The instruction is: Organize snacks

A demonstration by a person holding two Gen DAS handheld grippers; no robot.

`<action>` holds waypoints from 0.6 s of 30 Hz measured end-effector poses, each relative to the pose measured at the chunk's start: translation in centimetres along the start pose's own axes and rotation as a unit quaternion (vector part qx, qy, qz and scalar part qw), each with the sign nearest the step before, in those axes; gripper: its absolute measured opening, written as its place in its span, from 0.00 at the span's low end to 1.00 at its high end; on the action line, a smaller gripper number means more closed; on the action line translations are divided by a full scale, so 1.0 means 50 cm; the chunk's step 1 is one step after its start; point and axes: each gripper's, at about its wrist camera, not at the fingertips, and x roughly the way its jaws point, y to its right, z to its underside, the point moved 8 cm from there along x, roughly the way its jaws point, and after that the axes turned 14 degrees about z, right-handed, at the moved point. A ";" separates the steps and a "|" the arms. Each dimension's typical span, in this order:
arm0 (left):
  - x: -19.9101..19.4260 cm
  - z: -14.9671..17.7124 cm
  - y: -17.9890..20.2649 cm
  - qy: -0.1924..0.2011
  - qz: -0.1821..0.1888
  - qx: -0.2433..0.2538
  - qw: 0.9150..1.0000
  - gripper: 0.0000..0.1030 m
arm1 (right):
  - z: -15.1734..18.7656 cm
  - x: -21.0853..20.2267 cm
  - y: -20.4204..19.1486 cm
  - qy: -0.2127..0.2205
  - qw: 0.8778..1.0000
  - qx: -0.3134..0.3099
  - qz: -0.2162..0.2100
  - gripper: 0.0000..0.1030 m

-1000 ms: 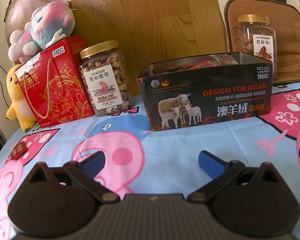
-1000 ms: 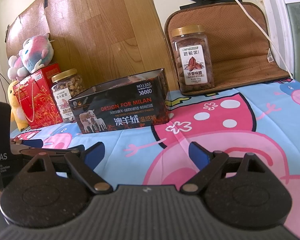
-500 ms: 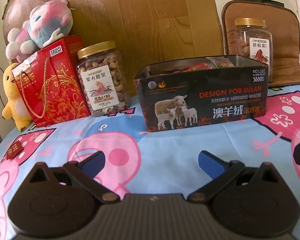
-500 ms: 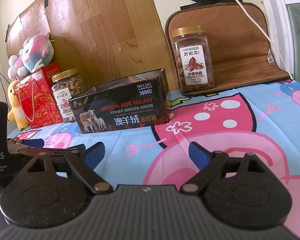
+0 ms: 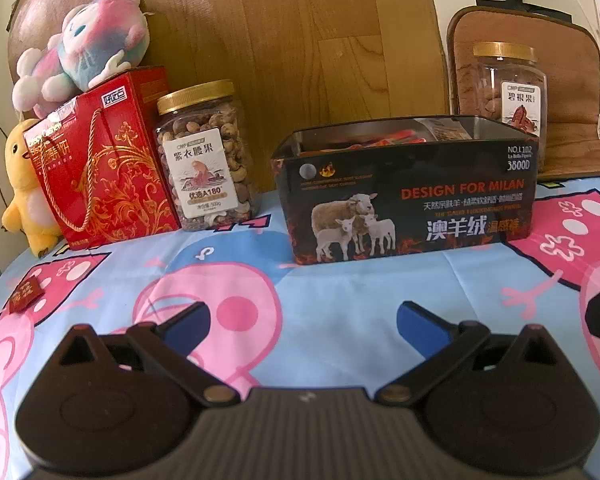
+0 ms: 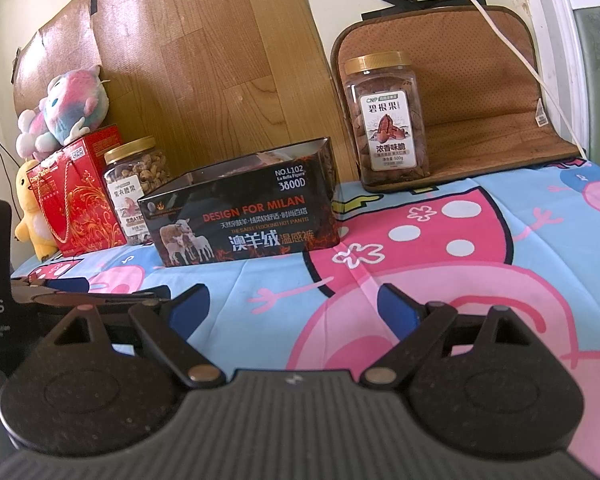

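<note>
A black open box (image 5: 408, 200) printed with sheep stands on the cartoon cloth; snack packets show inside it. It also shows in the right wrist view (image 6: 244, 208). A small red snack packet (image 5: 25, 295) lies on the cloth at the left. My left gripper (image 5: 302, 320) is open and empty, well short of the box. My right gripper (image 6: 294, 304) is open and empty, to the right of the left gripper (image 6: 60, 292). A jar of cashews (image 5: 206, 156) stands left of the box. A jar of pecans (image 6: 388, 120) stands on a brown cushion behind it.
A red gift box (image 5: 100, 160) stands at the far left with a plush toy (image 5: 80, 48) on top and a yellow plush duck (image 5: 24, 188) beside it. A wooden board (image 6: 204, 64) leans on the wall. A white cable (image 6: 512, 44) hangs over the brown cushion (image 6: 480, 92).
The left gripper has drifted slightly back and left, so the box sits a little further right and lower in its view. The right gripper has hardly moved. Both stay open.
</note>
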 end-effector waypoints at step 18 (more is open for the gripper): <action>0.000 0.000 -0.004 -0.002 -0.008 -0.001 1.000 1.00 | 0.000 -0.001 0.000 0.000 1.000 0.000 0.000 0.90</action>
